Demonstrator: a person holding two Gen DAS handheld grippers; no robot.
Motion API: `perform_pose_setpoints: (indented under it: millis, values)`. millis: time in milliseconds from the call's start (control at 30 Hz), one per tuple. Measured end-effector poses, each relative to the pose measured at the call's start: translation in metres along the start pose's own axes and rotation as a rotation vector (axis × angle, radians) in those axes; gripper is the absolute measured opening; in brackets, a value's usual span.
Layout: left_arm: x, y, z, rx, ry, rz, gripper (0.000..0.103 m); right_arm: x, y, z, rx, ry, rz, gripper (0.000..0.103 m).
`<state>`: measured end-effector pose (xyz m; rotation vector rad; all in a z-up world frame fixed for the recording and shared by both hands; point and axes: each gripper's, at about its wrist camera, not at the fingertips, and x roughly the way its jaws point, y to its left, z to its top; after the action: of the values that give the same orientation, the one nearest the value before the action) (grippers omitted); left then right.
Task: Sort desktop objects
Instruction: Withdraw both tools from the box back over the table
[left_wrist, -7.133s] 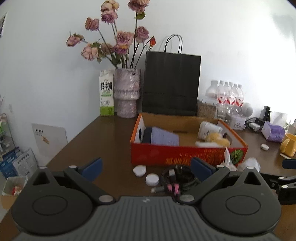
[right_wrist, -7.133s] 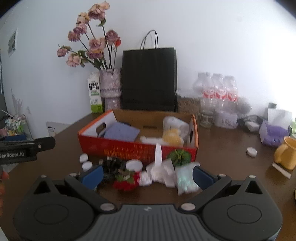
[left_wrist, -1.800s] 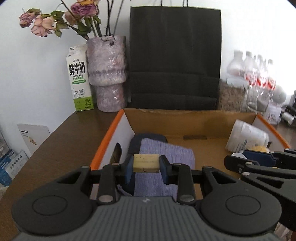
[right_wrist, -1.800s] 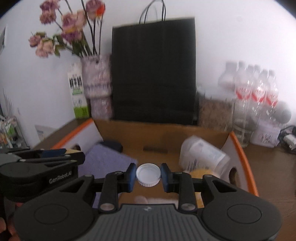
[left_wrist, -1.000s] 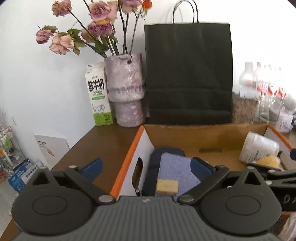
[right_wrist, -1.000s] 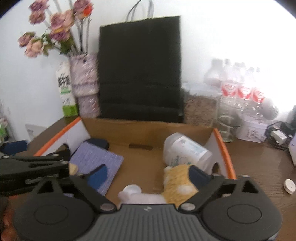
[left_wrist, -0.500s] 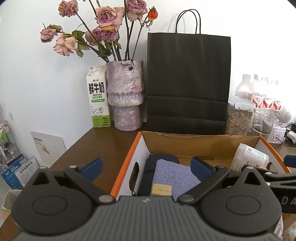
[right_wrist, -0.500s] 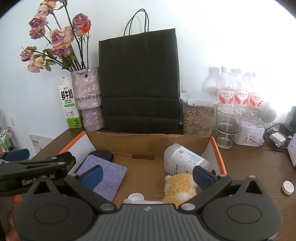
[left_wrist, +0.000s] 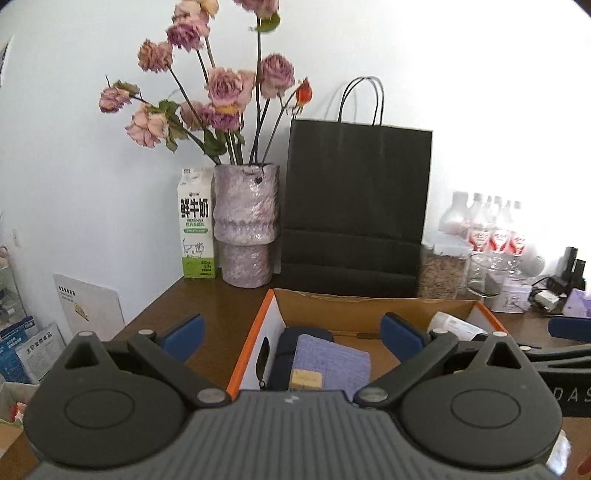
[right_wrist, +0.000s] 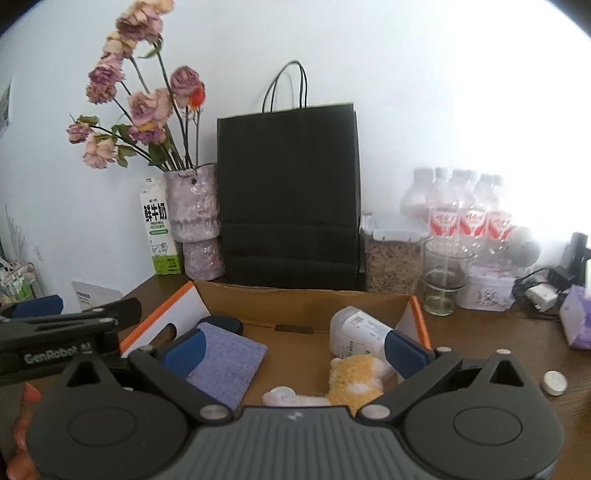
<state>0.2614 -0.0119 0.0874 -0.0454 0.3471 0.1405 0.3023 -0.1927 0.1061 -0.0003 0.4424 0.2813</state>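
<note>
Both sets of jaws spread wide and empty: left gripper and right gripper above the orange-edged cardboard box. Inside the box: a small tan block on the purple cloth (near the left wall), a white bottle on its side, a yellow plush toy, a white cap.

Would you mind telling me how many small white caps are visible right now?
2. One white cap lies inside the cardboard box near its front, beside the plush toy. Another white cap sits on the table right of the box. Others may be hidden behind the grippers.
</note>
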Motion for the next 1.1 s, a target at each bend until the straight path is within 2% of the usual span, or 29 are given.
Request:
perform_pose_setpoints:
  millis: [267, 533, 833, 1100]
  values:
    - [-0.052, 0.009, -0.005, 0.004, -0.023, -0.006, 0.103, -0.062, -0.002, -0.017, 0.001, -0.032, -0.003, 0.103]
    - [-0.094, 0.02, -0.026, 0.003, 0.003, -0.01, 0.103, -0.11, -0.007, -0.053, -0.004, 0.001, -0.011, 0.103]
    - [-0.115, 0.032, -0.056, 0.004, 0.06, -0.011, 0.103, -0.128, -0.017, -0.094, 0.009, 0.087, -0.031, 0.103]
    - [-0.115, 0.045, -0.077, -0.001, 0.12, 0.013, 0.103, -0.129, -0.03, -0.123, 0.033, 0.16, -0.054, 0.103]
